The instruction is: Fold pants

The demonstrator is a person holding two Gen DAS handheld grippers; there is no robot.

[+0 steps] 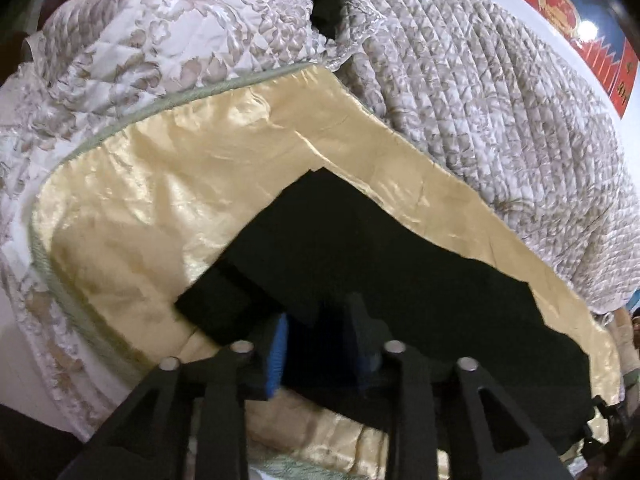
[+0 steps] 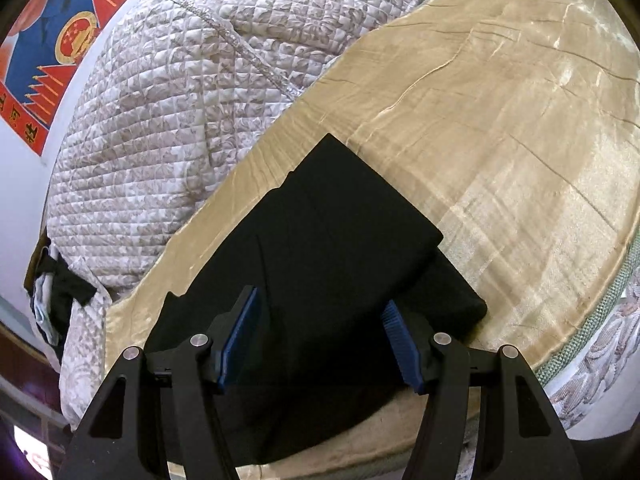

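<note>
Pants (image 2: pixel 320 264) folded; right fingers (image 2: pixel 394 326) apart above, seemingly clear.

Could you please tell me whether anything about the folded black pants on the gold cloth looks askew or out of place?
Yes: the folded black fabric pants on the shiny gold satin cloth are stacked unevenly. A lower layer sticks out past the top fold at the right edge.
</note>
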